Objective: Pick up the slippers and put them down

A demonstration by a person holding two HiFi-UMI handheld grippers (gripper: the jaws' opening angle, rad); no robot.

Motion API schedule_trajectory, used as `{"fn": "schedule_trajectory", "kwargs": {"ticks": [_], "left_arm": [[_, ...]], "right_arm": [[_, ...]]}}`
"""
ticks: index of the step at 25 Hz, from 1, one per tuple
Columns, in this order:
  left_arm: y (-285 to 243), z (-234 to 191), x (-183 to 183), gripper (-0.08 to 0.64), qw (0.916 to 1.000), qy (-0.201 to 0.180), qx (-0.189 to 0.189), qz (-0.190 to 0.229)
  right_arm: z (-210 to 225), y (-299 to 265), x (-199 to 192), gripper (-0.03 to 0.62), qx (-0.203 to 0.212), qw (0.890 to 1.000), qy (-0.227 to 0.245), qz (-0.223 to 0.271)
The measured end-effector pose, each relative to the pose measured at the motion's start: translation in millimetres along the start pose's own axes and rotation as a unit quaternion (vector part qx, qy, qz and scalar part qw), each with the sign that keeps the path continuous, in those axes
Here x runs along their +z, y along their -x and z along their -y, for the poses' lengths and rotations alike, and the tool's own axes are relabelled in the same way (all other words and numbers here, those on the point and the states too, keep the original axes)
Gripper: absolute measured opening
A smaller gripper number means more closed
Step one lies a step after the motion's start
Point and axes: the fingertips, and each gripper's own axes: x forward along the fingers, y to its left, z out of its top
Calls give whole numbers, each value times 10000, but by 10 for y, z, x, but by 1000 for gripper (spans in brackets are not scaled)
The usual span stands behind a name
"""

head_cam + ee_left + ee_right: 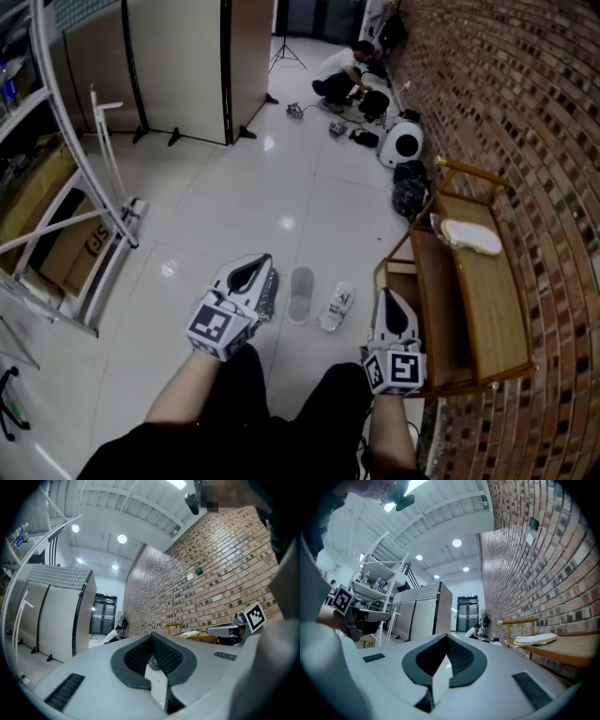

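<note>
Two-tier wooden bench (487, 309) set against the brick wall (553, 112). One white slipper (472, 236) lies flat on the top tier, near its far end. On the glossy tiled floor (234, 187), just left of the bench, lie two pale flat items (301, 293), (337, 306) side by side; their kind cannot be told.

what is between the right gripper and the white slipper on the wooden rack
In the head view, only bare boards of the wooden rack lie between the right gripper and the white slipper; nothing stands there.
</note>
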Motion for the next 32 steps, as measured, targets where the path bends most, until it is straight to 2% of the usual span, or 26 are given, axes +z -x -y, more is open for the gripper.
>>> {"fn": "schedule_trajectory", "kwargs": {"ticks": [4, 16, 19, 25, 32], "left_arm": [[-223, -34, 97, 0, 9997, 223, -27, -81], [-985, -207, 102, 0, 9989, 232, -409, -18], [-1176, -151, 74, 0, 9982, 331, -490, -27], [-1483, -159, -89, 0, 9980, 387, -484, -97], [-1757, -6, -271, 0, 9960, 525, -695, -185]], "right_arm": [[140, -123, 115, 9, -100, 9999, 22, 95], [358, -614, 295, 9, -390, 9989, 98, 243], [475, -705, 256, 9, -390, 9988, 158, 254], [645, -843, 46, 9, -570, 9983, 93, -33], [845, -744, -17, 9, -761, 9971, 63, -61]]}}
